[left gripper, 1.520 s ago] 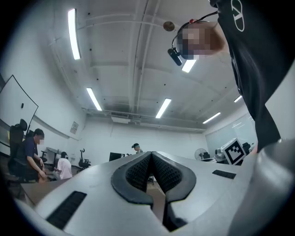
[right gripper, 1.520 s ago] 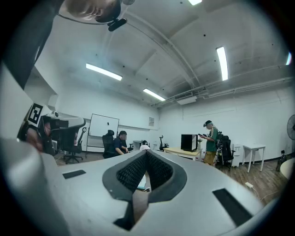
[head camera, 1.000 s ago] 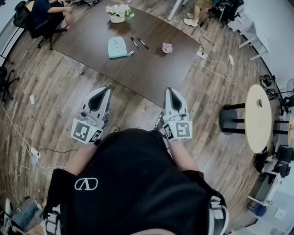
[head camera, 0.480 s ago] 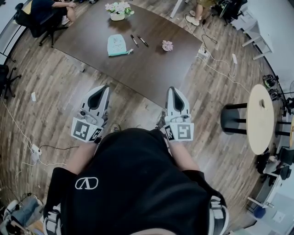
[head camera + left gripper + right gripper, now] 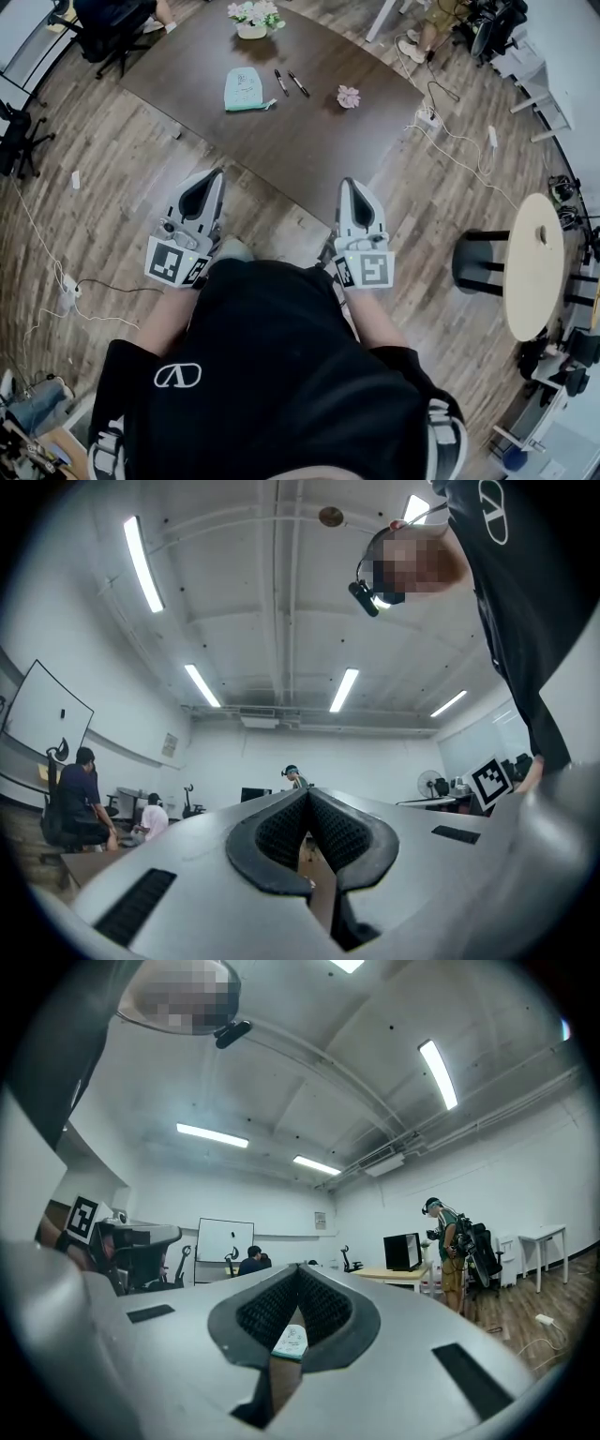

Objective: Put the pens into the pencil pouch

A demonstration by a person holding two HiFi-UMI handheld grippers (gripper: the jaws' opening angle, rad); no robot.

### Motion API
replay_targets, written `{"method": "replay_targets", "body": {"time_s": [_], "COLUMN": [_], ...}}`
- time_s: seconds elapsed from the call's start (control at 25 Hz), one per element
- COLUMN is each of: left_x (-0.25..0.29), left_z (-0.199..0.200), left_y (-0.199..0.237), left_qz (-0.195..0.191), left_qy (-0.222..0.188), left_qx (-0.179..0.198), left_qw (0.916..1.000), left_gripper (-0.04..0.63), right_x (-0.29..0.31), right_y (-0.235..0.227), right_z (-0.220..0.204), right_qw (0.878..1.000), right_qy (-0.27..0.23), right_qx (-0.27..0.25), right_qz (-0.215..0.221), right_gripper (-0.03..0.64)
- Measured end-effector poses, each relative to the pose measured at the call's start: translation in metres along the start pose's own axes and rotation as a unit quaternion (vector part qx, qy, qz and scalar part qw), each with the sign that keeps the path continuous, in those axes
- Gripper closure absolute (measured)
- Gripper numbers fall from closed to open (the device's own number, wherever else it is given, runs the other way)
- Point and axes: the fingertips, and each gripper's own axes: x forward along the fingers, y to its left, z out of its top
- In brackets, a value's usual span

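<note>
1. Pens [image 5: 290,83]: two dark, slim ones lie side by side, slightly angled, near the far end of the dark brown table [image 5: 309,155], both outside the pouch.
2. Just left of the pens sits the pencil pouch [image 5: 244,90], mint green and flat on the tabletop, not touching them. I cannot tell whether it is open or what is inside.
3. A small pink flower piece [image 5: 349,96] lies to the right of the pens, and a flower pot [image 5: 253,21] stands at the far edge.
4. The left gripper [image 5: 212,180] has its jaws pressed together on nothing and is held over the wooden floor [image 5: 103,216], short of the table.
5. The right gripper [image 5: 350,187] has its jaws together too, and is empty.
</note>
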Motion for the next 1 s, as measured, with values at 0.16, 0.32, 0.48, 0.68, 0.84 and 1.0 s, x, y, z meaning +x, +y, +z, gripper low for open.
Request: {"method": "replay_targets", "body": {"time_s": [0.16,0.32,0.48,0.68,0.84,1.0], "left_x": [0.009,0.027,0.053,0.094,0.124,0.153], "left_z": [-0.005,-0.01,-0.016,-0.023,-0.026,-0.032], "left_y": [0.003,0.025,0.056,0.101,0.141,0.178], "left_qz": [0.004,0.002,-0.011,-0.029,-0.044,-0.064], "left_qy": [0.002,-0.004,-0.011,-0.021,-0.023,-0.023], "left_qx": [0.007,0.008,0.008,0.005,-0.002,-0.006], "left_qw": [1.0,1.0,0.9998,0.9994,0.9988,0.9977], "left_gripper": [0.592,0.592,0.592,0.592,0.592,0.592], "right_x": [0.011,0.033,0.065,0.114,0.158,0.2], "right_y": [-0.006,-0.014,-0.02,-0.029,-0.031,-0.031], "right_z": [-0.002,-0.004,-0.007,-0.004,0.0,0.002], "right_qw": [1.0,1.0,1.0,0.999,0.998,0.997], "right_qy": [-0.004,-0.009,-0.007,-0.007,-0.008,-0.009], "right_qx": [0.0,-0.006,-0.011,-0.026,-0.033,-0.043], "right_qz": [0.009,0.003,-0.012,-0.032,-0.045,-0.06], "right_gripper": [0.619,0.619,0.618,0.62,0.618,0.618]}}
